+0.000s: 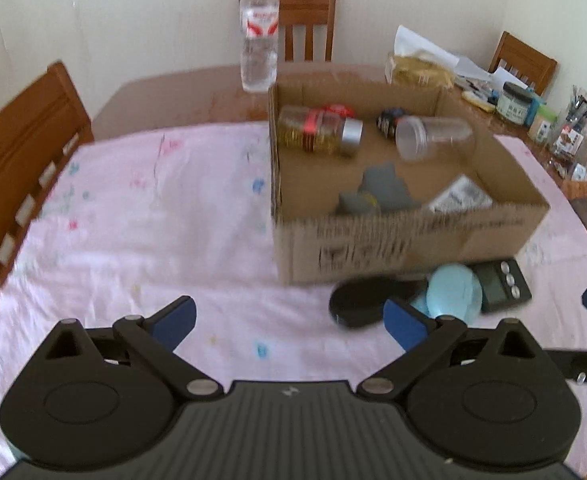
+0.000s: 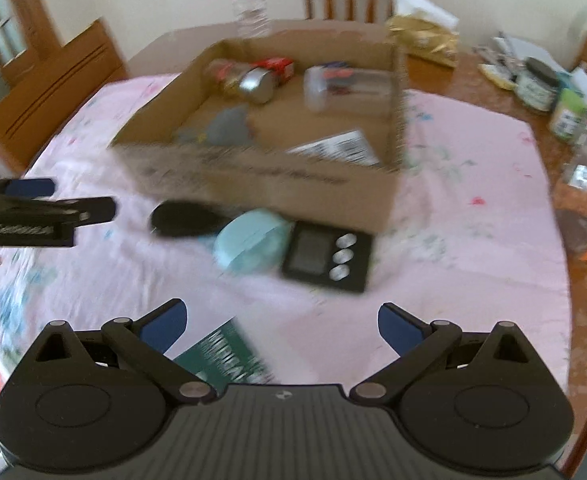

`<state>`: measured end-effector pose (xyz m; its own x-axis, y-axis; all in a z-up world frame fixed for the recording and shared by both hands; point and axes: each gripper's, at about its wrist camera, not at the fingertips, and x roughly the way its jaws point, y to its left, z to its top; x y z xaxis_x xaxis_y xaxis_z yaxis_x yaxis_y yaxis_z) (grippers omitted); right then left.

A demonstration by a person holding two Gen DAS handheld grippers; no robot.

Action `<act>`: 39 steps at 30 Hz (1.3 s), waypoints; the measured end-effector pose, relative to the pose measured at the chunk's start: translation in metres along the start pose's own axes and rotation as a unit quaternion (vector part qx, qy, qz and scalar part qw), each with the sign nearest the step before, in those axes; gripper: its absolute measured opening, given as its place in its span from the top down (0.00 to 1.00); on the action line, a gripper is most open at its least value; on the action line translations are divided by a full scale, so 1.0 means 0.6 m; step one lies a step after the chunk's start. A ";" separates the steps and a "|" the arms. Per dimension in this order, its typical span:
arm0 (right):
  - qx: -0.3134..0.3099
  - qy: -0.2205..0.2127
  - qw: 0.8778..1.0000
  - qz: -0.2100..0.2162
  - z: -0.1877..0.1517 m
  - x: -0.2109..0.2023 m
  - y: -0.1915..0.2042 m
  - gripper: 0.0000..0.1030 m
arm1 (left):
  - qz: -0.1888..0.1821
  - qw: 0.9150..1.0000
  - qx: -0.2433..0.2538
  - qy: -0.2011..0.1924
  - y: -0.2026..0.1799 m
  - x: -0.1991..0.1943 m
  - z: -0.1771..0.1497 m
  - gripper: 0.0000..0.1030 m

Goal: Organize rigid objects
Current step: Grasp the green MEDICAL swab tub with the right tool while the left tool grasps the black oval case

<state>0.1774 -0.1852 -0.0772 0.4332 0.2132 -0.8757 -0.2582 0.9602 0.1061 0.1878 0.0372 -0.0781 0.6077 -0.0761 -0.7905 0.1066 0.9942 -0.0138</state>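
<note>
An open cardboard box (image 1: 405, 240) (image 2: 277, 184) stands on the pink cloth. In it lie a glass jar with a silver lid (image 1: 321, 130) (image 2: 245, 78), a clear plastic jar (image 1: 433, 138) (image 2: 345, 86), a small dark jar (image 1: 389, 120) and grey pieces (image 1: 381, 192). In front of the box lie a black oval object (image 1: 369, 300) (image 2: 185, 220), a light blue case (image 1: 453, 292) (image 2: 253, 246) and a black digital scale (image 1: 501, 286) (image 2: 329, 256). My left gripper (image 1: 289, 320) is open and empty above the cloth. My right gripper (image 2: 281, 324) is open and empty above a green booklet (image 2: 229, 356).
A water bottle (image 1: 259, 32) stands behind the box. Wooden chairs (image 1: 21, 152) surround the table. Jars, papers and a pen cup (image 1: 573, 120) crowd the right side of the table. The left gripper shows at the left edge of the right wrist view (image 2: 33, 212).
</note>
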 end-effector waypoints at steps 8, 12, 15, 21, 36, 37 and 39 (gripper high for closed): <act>-0.108 0.044 0.993 0.002 -0.036 0.027 0.055 0.00 | -0.018 1.000 0.007 0.011 0.002 -0.010 -0.030 0.03; -0.131 0.059 0.989 -0.021 -0.047 0.048 0.065 0.00 | -0.020 1.000 0.010 0.016 -0.001 -0.009 -0.034 0.03; -0.122 0.061 0.990 -0.029 -0.045 0.058 0.060 0.00 | -0.021 1.000 0.011 0.019 -0.002 -0.007 -0.034 0.03; -0.076 0.046 0.994 -0.057 -0.031 0.065 0.024 0.00 | -0.021 0.999 0.015 0.028 -0.012 0.010 -0.028 0.03; -0.017 0.058 0.996 -0.061 -0.032 0.086 -0.061 0.00 | -0.005 0.998 0.024 0.057 -0.060 0.111 -0.007 0.03; -0.021 0.058 0.996 -0.060 -0.032 0.088 -0.060 0.00 | -0.003 0.998 0.024 0.059 -0.060 0.115 -0.006 0.03; -0.026 0.059 0.996 -0.057 -0.031 0.089 -0.061 0.00 | 0.003 0.998 0.024 0.062 -0.057 0.120 -0.006 0.03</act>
<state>0.1940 -0.2124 -0.1368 0.3592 0.0775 -0.9300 -0.2591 0.9657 -0.0196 0.2251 -0.0022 -0.1366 0.5071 -0.0580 -0.8599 0.1437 0.9895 0.0180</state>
